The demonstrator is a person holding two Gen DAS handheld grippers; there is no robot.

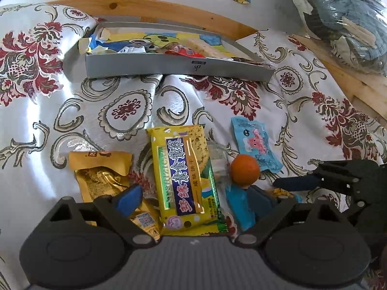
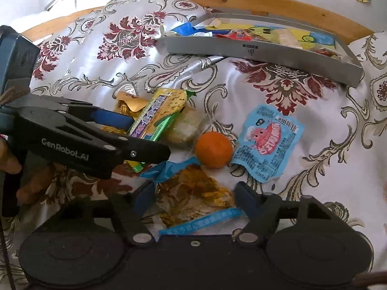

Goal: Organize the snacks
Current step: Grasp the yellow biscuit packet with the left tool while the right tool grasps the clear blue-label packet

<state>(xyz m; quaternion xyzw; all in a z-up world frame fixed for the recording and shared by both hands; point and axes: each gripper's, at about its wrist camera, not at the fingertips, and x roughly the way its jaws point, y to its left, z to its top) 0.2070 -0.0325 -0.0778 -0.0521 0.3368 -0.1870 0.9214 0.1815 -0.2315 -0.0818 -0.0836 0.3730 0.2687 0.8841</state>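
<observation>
Both grippers hang with jaws wide: the left gripper (image 1: 193, 199) straddles the yellow biscuit pack (image 1: 185, 176), the right gripper (image 2: 193, 197) a crinkly snack bag (image 2: 193, 198). Closing could nudge the orange (image 2: 214, 149), which may roll across the bedspread (image 2: 314, 145), or pinch the packets beside them.

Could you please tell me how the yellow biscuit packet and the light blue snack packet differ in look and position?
The yellow biscuit packet is long and thick; the light blue snack packet is shorter and flat. The yellow one sits between the left gripper's open fingers; the blue one lies beyond the orange, untouched. Both are sealed and still outside the grey box.
</observation>
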